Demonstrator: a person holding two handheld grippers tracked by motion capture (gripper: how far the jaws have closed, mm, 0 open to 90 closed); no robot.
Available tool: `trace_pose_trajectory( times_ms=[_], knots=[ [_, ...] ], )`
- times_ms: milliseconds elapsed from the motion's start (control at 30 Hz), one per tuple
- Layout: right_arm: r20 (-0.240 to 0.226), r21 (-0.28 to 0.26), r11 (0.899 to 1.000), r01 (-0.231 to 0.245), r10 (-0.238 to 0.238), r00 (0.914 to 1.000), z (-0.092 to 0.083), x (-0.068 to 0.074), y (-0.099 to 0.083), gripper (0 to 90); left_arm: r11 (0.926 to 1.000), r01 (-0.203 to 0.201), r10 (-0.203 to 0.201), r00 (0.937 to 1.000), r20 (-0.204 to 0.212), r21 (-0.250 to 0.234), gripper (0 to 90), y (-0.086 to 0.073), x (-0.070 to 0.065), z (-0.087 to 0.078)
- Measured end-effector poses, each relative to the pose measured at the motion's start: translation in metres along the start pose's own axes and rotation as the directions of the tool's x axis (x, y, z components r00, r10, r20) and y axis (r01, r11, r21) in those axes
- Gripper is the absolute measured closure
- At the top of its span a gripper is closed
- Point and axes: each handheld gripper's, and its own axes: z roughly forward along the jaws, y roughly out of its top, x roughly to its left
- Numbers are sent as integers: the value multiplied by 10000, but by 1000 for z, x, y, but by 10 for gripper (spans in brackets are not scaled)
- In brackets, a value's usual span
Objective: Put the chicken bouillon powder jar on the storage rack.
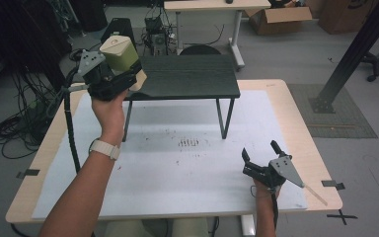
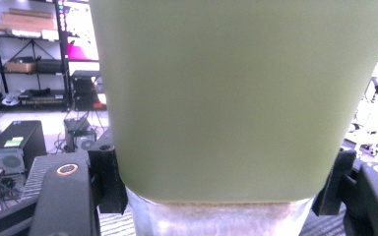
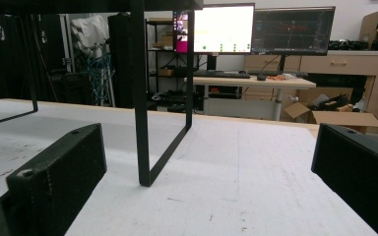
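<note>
— Green cup: where do we have it?
— Pinched in our left gripper, held above the black shelf's left end.
— Next?
— Probably we lower it onto the shelf. Our right gripper rests near the counter's right edge, jaws spread.

Light falls evenly from overhead in the high view, and the white table mat looks pale and flat, with only a soft shadow under the black shelf. The room's far left corner sinks into darkness. In the left gripper view the green container sits so close it is soft and out of focus, and the background on the right is washed out by glare. In the right gripper view two monitors glow brightly; the near jaws blur
</note>
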Motion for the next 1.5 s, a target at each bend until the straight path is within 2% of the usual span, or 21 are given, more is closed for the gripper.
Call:
trace_pose_trajectory(
  times_ms=[333,467,667,800,967,1133,1500],
  knots=[
    [-10,-14,10000,-18,18,10000,0,0,0,0,9993,-277,283,9993,-229,268,295,0,-1,22],
    [-6,-19,10000,0,0,10000,0,0,0,0,9984,-139,151,9997,-205,555,295,0,-1,33],
    [-2,-8,10000,7,-7,10000,0,0,0,0,9956,-329,358,9988,-320,878,295,1,-4,44],
    [0,-12,10000,8,-8,10000,0,0,0,0,9905,-498,561,9974,-461,1279,295,-1,-5,50],
    [-1,-5,10000,19,-19,10000,0,0,0,0,9872,-697,768,9960,-450,1432,295,-4,-6,54],
    [1,-8,10000,10,-10,10000,0,0,0,0,9865,-498,577,9972,-466,1558,295,-6,-5,58],
    [1,-10,10000,36,-36,10000,0,0,0,0,9827,-722,832,9948,-582,1708,294,-8,-8,61]
  ],
)
